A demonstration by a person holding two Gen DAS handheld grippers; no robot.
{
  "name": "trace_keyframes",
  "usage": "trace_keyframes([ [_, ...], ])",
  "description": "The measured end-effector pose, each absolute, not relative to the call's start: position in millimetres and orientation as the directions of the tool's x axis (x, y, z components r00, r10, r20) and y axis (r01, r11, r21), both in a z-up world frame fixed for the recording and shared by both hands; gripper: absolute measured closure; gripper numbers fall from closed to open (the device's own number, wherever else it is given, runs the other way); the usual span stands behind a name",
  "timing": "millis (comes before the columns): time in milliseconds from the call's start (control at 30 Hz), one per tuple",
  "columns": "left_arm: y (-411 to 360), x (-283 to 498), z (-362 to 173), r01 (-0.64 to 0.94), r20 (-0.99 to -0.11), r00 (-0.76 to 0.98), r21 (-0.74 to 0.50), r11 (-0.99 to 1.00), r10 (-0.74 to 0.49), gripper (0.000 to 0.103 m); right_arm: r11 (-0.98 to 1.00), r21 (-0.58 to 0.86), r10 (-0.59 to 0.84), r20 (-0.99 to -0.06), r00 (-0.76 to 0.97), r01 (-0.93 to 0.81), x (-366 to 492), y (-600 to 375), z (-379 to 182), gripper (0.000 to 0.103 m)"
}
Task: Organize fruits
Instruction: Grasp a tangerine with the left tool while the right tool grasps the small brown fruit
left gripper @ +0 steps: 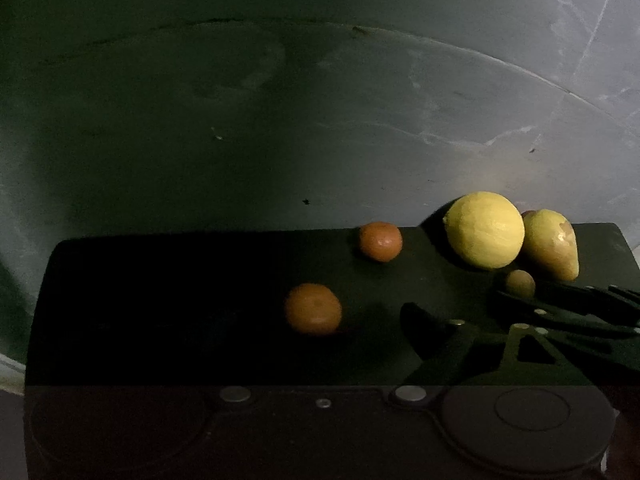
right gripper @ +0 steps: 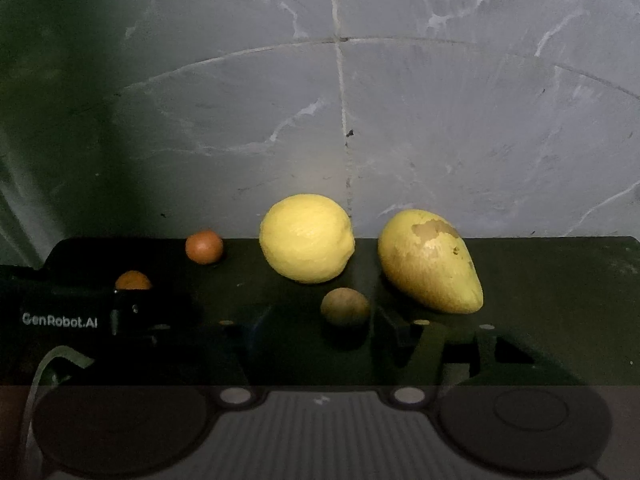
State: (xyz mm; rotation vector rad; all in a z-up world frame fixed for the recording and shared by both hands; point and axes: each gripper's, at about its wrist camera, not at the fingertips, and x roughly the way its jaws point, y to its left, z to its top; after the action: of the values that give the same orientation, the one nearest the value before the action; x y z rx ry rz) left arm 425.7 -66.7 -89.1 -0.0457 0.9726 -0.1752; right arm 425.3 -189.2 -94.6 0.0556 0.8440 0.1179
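Note:
Fruits lie on a black mat (right gripper: 560, 280) against a grey wall. A small brown fruit (right gripper: 345, 307) sits between the fingertips of my right gripper (right gripper: 324, 328), which is open, with a gap on the fruit's left side. Behind it are a yellow lemon (right gripper: 306, 238) and a yellow mango (right gripper: 430, 260). My left gripper (left gripper: 320, 332) stands open with the near orange (left gripper: 313, 309) just ahead of it. Only its right finger (left gripper: 428, 330) shows; the left one is lost in the dark. A second orange (left gripper: 380, 241) lies farther back.
The grey marbled wall (right gripper: 440, 120) rises directly behind the mat's far edge. The left gripper's body, marked GenRobot.AI (right gripper: 60, 320), fills the mat's left side in the right wrist view. The right gripper's fingers (left gripper: 560, 304) reach in from the right in the left wrist view.

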Motion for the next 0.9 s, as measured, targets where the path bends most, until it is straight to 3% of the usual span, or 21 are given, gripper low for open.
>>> trace_keyframes([
  [533,-69,428,-94,0.107,-0.817,0.555,-0.117,0.987,-0.157,0.060,0.993,0.108,0.117,-0.747,0.654,-0.055,432,-188,-101,0.070],
  [633,-67,428,-93,0.099,-0.816,0.559,-0.115,0.988,-0.150,0.068,0.993,0.109,0.118,-0.745,0.657,-0.054,432,-188,-101,0.071],
  [900,-68,418,-90,0.124,-0.813,0.553,-0.136,0.983,-0.182,0.069,0.991,0.122,0.131,-0.740,0.659,-0.060,423,-192,-98,0.071],
])
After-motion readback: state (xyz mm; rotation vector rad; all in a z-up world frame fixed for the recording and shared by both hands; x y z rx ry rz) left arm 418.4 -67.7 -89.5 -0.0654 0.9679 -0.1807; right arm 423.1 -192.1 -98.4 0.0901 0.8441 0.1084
